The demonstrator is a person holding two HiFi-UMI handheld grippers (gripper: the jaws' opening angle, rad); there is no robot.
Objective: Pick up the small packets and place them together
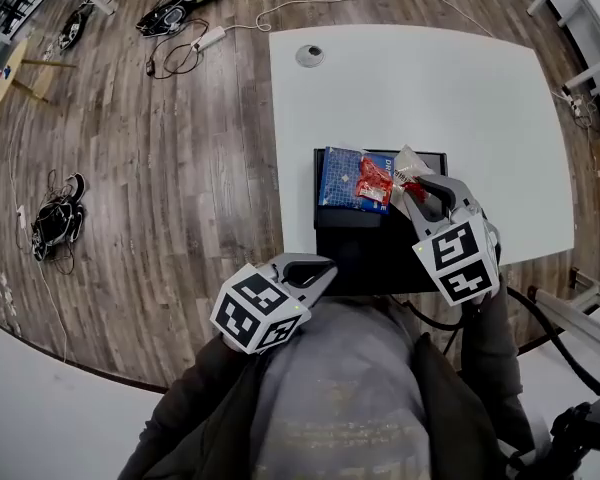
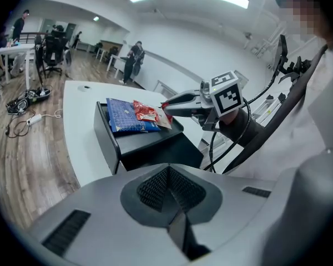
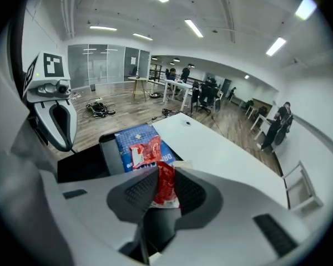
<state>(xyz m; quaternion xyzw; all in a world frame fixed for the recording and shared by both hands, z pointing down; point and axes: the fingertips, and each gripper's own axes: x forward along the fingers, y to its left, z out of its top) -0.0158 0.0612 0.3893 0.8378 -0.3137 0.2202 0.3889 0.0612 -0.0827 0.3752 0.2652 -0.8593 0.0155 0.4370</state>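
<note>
Table (image 1: 430, 88) first: big white top, basically bare apart from a small round thing at the far end, so all the action is at the near edge right in front of you. That's where the tray (image 1: 365, 240) sits. It's black w/ a low rim, and imo it's the collecting spot, since the rim keeps light packs from sliding off.

Left gripper (image 1: 325, 268) hangs low by your chest, off the table edge. Its own view shows the jaws pressed together w/ nothing between them, so it's parked out of the way and leaves the right side room to work.

Right gripper (image 1: 410, 190) is over the tray's far right corner, tilted down, jaws clamped on the held pack.

Blue pack (image 1: 338, 176) is the biggest of the three, lying flat at the tray's far end. It works as the base of the pile.

Red pack (image 1: 372, 180) lies on top of the blue one, toward its right edge, so those two are already together.

Held pack (image 3: 165, 184) is the smallest: red stuff in clear film, pinched upright between the pads, one end poking out past the tips. It's up in the air just beside the red pack, not touching the pile afaict.

My guess is you're at the drop step. Thin film is floppy, so go low before letting go or it may flutter off to the side.
</note>
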